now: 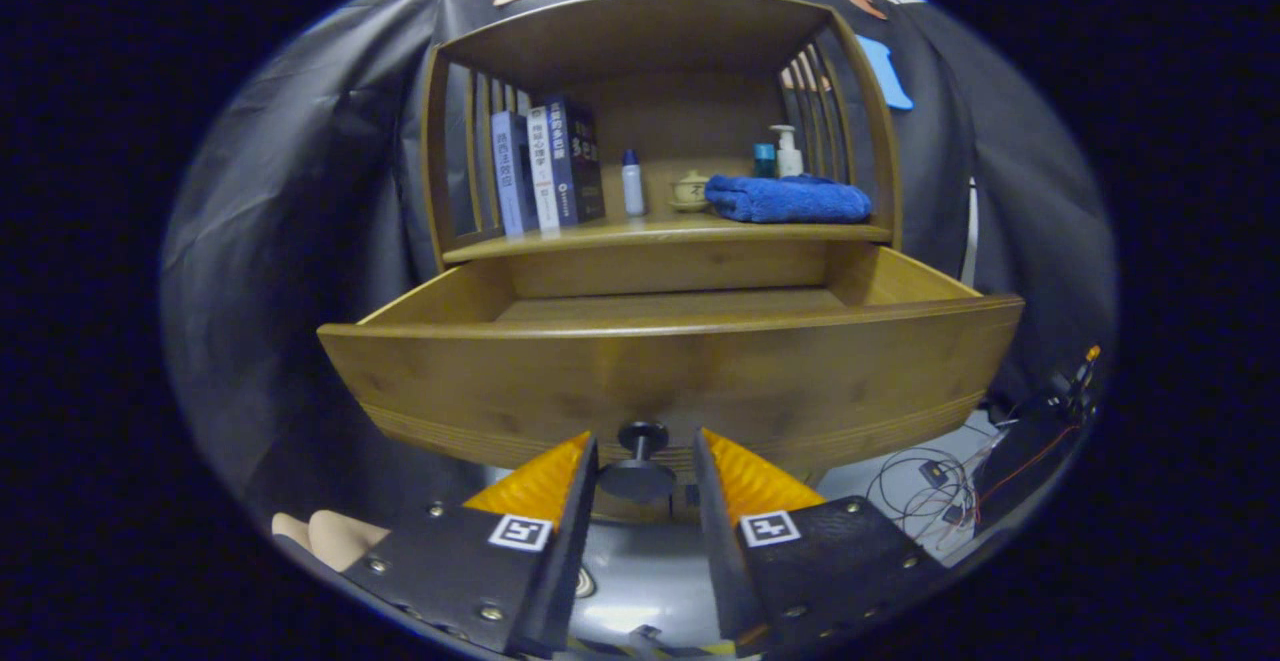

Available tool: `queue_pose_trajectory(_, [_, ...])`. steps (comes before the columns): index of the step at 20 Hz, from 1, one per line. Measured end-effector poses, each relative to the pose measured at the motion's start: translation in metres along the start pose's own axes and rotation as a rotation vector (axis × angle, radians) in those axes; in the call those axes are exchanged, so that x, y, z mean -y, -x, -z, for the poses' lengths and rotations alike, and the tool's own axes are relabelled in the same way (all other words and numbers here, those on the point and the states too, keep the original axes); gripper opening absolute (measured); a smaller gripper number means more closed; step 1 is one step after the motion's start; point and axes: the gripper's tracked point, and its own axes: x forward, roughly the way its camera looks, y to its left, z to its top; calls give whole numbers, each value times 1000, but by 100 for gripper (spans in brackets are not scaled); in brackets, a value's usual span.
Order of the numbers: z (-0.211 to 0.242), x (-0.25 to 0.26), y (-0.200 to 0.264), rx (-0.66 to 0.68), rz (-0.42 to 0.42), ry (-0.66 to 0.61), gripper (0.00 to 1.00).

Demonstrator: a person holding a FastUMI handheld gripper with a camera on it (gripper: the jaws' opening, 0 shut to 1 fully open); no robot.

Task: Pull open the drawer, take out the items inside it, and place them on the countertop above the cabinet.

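The hand-held gripper (645, 461) sits at the bottom centre of the frame with its two fingers (545, 486) set narrowly apart on either side of the dark round knob (641, 461) of the drawer (670, 381). The knob lies between the fingertips; a slim gap shows on each side, so whether the fingers actually press on it cannot be told.

The wooden drawer fills the middle of the frame, pulled well out from the cabinet (660, 121). Its curved front panel faces the camera and hides most of the inside; only a strip of the drawer's floor near the back shows, and it looks bare.

Above the drawer, in the upper centre, is the counter (600, 234) under the cabinet's slatted hutch. On it, from left to right, stand three upright books (545, 173), a small white bottle with a blue cap (633, 184), a little lidded pot (691, 189), and a folded blue towel (790, 198). Behind the towel stand a teal container (764, 159) and a white pump bottle (787, 151).

At the lower right of the frame, loose wires (930, 486) lie on a pale floor. At the lower left, beside the left finger, part of a person's hand (335, 536) shows
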Motion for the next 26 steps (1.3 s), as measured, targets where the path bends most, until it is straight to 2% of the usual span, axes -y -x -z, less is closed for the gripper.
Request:
queue_pose_trajectory(1, [-6, 3, 5, 27, 14, -5, 62])
queue_pose_trajectory(4, [-41, 10, 21, 170, 41, -3, 62])
queue_pose_trajectory(7, [-81, 6, 45, 321, 23, 19, 61])
queue_pose_trajectory(11, [-127, -11, 46, 345, -32, 94, 61])
queue_pose_trajectory(14, [-150, -25, 18, 282, -80, 138, 61])
queue_pose_trajectory(17, [-140, -34, -21, 97, -120, 120, 61])
queue_pose_trajectory(20, [-142, -35, -57, -23, -123, 126, 61])
queue_pose_trajectory(26, [-79, -35, -108, -369, -120, 192, 61])
